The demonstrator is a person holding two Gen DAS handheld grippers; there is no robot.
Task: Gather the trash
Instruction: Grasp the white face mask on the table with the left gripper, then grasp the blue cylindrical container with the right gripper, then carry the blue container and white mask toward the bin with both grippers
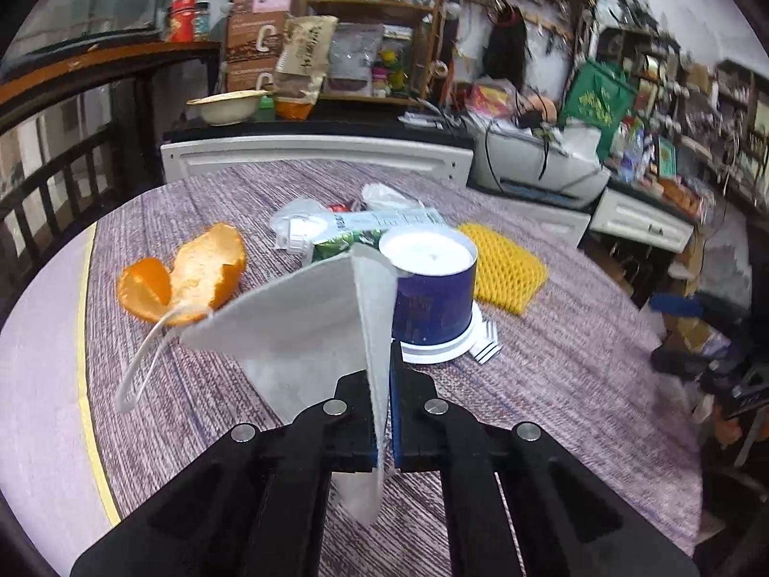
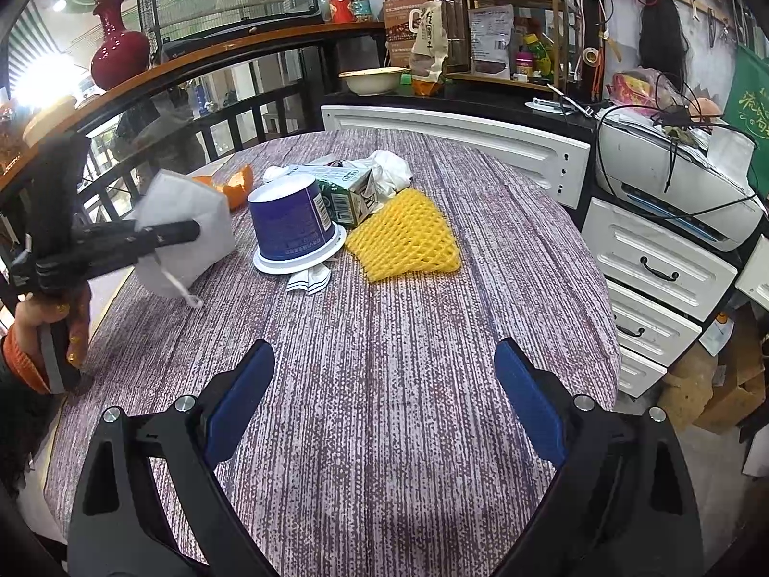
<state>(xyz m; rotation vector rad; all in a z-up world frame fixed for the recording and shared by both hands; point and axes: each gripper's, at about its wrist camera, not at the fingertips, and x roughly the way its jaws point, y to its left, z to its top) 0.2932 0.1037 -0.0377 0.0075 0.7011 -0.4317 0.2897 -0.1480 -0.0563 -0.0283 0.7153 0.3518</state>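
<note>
1. Left gripper (image 1: 383,375) black with blue pads, jaws pressed together, pinching the folded white fabric face mask (image 1: 307,317); mask is off the table, in front-left of the upside-down blue paper cup (image 1: 432,288).
2. Mask's white ear loop (image 1: 144,360) dangles down to the left, away from the cup.
3. In the right wrist view the same left gripper (image 2: 190,231) comes in from the left, held by a hand (image 2: 57,322) with an orange cuff; mask (image 2: 192,235) sits just left of the cup (image 2: 293,221), apart from it.
4. Right gripper (image 2: 384,384) jaws spread wide, nothing between them, over bare table near side of the cup.
5. Round table with purple-white woven cloth (image 2: 408,432) carries the trash.
6. Orange peel pieces (image 1: 192,274) lie left of the cup.
7. Green-white crushed carton (image 2: 351,192) is touching the cup at its back right.
8. Yellow foam fruit net (image 2: 403,235) lies right of the cup, just beside it.
9. Small crumpled white wrapper (image 2: 310,281) sits at the cup's rim, near side.
10. White crumpled tissue (image 2: 391,168) lies behind the carton, beyond the cup.
</note>
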